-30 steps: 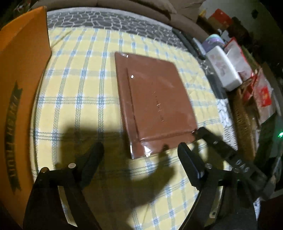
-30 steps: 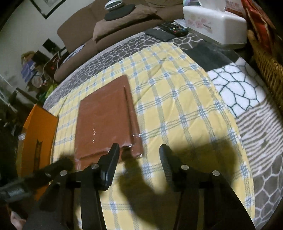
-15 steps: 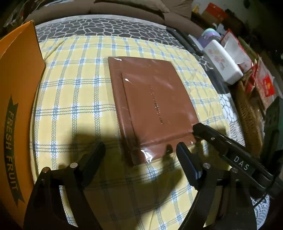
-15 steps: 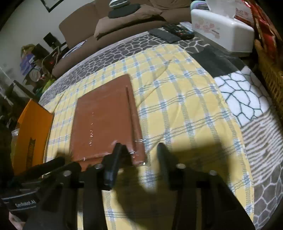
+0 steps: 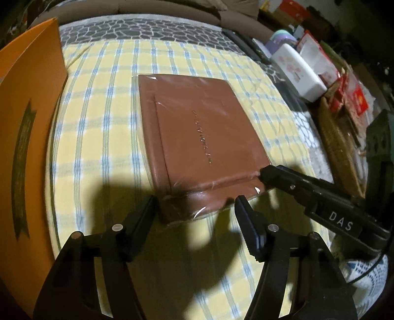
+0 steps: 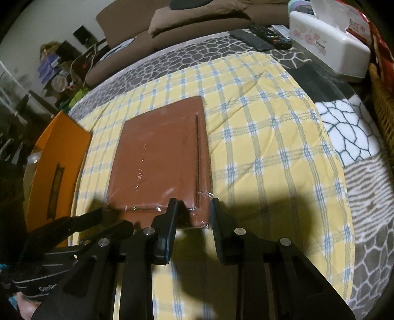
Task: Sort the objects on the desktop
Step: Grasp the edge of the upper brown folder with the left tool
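A brown leather notebook in clear plastic wrap (image 5: 199, 137) lies flat on the yellow checked cloth (image 5: 98, 128); it also shows in the right wrist view (image 6: 160, 162). My left gripper (image 5: 194, 209) is open, its fingers on either side of the notebook's near left corner. My right gripper (image 6: 193, 211) is open, its fingers straddling the near right corner. The right gripper's finger (image 5: 307, 189) touches the notebook's corner in the left wrist view.
An orange fruit box (image 5: 27, 137) stands at the left edge of the cloth. A white tissue box (image 6: 327, 51) and remote controls (image 6: 268, 37) lie at the back right. A wicker basket (image 5: 337, 147) is at the right. A brown sofa (image 6: 172, 14) is behind.
Both grippers have moved forward to the notebook's near edge. The left fingers have narrowed around the left corner and the right fingers now straddle the right corner.
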